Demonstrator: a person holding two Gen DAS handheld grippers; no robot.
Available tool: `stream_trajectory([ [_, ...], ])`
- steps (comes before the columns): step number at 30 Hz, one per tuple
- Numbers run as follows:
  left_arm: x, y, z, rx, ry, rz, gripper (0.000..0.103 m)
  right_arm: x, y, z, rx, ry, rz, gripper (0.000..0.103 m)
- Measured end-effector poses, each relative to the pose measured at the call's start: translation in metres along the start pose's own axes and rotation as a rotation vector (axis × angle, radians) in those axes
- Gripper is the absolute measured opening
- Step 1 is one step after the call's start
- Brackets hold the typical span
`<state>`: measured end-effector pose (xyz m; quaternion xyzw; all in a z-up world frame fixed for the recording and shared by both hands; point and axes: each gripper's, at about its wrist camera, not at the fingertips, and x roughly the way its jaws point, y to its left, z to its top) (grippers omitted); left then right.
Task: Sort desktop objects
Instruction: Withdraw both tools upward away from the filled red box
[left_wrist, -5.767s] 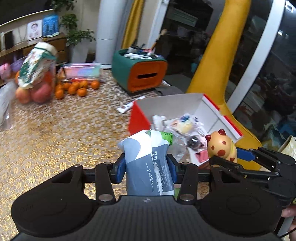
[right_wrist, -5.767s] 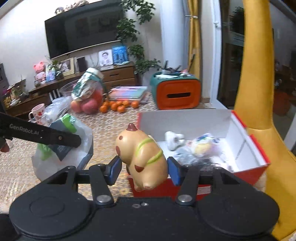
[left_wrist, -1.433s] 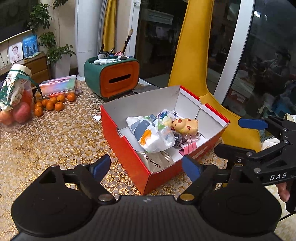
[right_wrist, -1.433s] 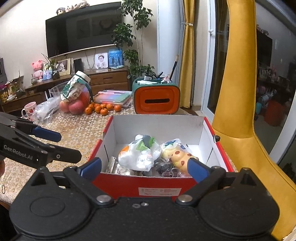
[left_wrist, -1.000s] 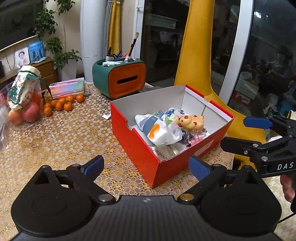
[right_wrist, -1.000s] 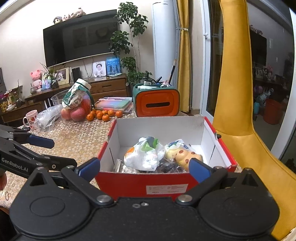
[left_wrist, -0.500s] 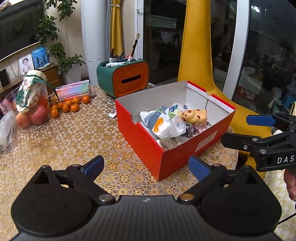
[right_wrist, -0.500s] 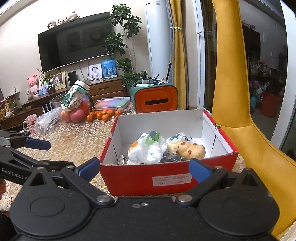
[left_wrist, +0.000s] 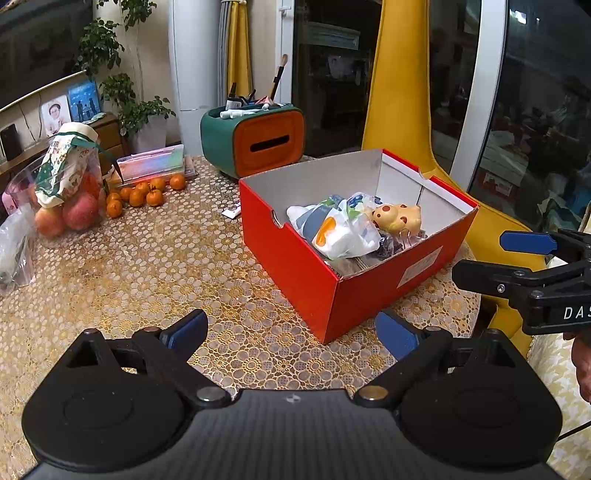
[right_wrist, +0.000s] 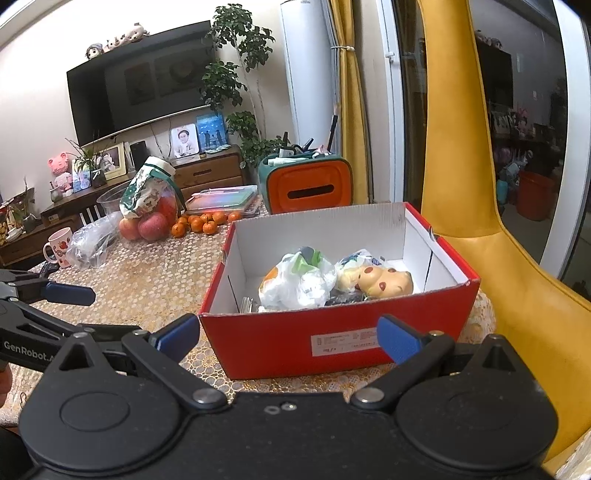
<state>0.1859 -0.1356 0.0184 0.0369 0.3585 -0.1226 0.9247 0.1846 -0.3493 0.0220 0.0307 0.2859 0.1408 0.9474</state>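
Note:
A red cardboard box (left_wrist: 295, 266) (right_wrist: 295, 343) stands open on the table. Inside lie a tissue pack in a plastic bag (left_wrist: 338, 229) (right_wrist: 299, 282), a yellow spotted toy (left_wrist: 397, 218) (right_wrist: 384, 282) and small items under them. My left gripper (left_wrist: 290, 334) is open and empty, held above the table in front of the box's left corner. My right gripper (right_wrist: 288, 338) is open and empty, just before the box's long front wall. Each gripper shows at the edge of the other's view.
A green and orange tissue holder (left_wrist: 255, 138) with pens stands behind the box. Small oranges (left_wrist: 147, 192), a bag of apples (left_wrist: 64, 199), a flat plastic case (left_wrist: 151, 166) and a mug (right_wrist: 59, 245) are at the far left. A yellow chair (right_wrist: 517, 295) stands right of the table.
Both grippers, which held the tissue pack and the toy, have let them go into the box. Both have drawn back from the box and stay open.

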Motion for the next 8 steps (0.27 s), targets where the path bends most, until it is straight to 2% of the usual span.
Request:
stream_trajectory([
  [8,-0.0024,0.0037,-0.0014,-0.006,0.002,-0.016,0.098,0.0003,0.0037,-0.0027,0.015,0.009,-0.008,0.102],
])
